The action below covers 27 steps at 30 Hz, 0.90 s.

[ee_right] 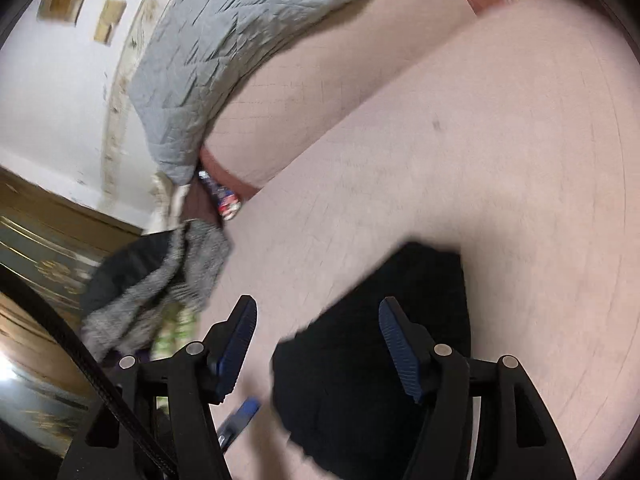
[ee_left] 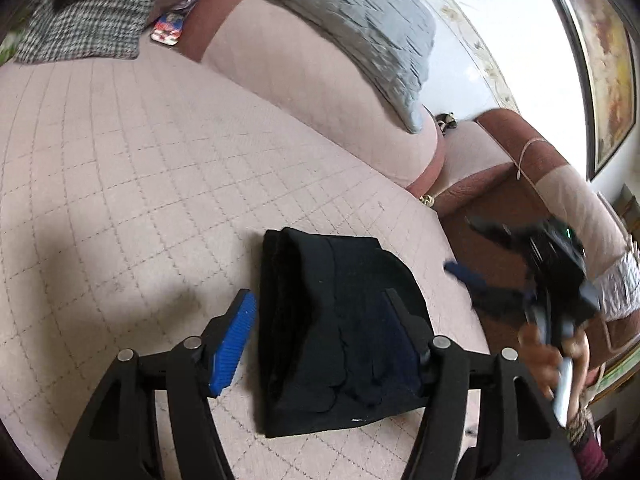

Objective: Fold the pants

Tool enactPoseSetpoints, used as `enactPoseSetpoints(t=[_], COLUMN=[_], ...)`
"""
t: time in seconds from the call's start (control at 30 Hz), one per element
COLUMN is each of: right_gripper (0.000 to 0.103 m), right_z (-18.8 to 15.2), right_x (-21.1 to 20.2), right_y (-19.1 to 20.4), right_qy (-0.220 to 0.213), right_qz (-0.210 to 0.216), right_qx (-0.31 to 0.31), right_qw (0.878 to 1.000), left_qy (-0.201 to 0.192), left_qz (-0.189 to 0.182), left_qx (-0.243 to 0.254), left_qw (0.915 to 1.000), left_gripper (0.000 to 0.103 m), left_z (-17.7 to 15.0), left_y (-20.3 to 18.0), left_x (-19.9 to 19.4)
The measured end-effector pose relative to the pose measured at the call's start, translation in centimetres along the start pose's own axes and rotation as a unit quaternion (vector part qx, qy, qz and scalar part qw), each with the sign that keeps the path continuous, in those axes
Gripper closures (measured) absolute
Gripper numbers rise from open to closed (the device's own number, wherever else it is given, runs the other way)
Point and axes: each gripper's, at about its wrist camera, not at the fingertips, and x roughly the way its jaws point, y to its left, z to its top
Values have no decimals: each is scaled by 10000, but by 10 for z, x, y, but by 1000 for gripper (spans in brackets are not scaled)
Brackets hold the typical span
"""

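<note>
The black pants (ee_left: pixel 340 332) lie folded into a compact bundle on the pink quilted sofa seat (ee_left: pixel 120 200), near its front edge and toward the armrest end. My left gripper (ee_left: pixel 316 340) hangs above the bundle, tilted downward, its jaws apart with nothing pressed between them; one blue pad sits over bare seat beside the bundle's rolled edge, the other over the dark cloth. Only the left wrist view shows my right gripper (ee_left: pixel 472 256) from outside: blurred, off the seat's side edge over the brown armrest (ee_left: pixel 504 184), jaws spread and empty, with my hand (ee_left: pixel 552 356) wrapped on its handle. The right wrist view is smeared; it shows my right gripper's jaws apart above the pants' edge, clamping nothing, and a blue pad tip of the left gripper low in frame. A grey quilted blanket (ee_right: pixel 224 68) drapes the backrest, and a houndstooth garment (ee_left: pixel 84 24) lies at the seat's far corner.
</note>
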Motion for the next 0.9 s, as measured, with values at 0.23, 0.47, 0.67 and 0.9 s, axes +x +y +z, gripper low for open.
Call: enactPoseSetpoints(t=[0.23,0.47,0.67,0.9], right_gripper=[34,33,33,33], right_z=[-64,-72,-108,-158], right_x=[-11,-33,-70,-78], right_y=[-79,-90,-75,-64], right_qy=[223,-221,-736,-932], right_qz=[365,192,-557,-1447], right_qx=[905,909,-27,-1160], right_qw=[9950,9954,9957,9782], left_qy=[729,572,179,34], left_qz=[337,343,885,1681], left_qx=[-3,-54,415,1259], left_qw=[9968,9978,9950,9777], left_gripper=[40,39,38,33], left_z=[-22,-23,-31,-79], left_y=[12,14,-13,-52], left_x=[39,21,-9,-20])
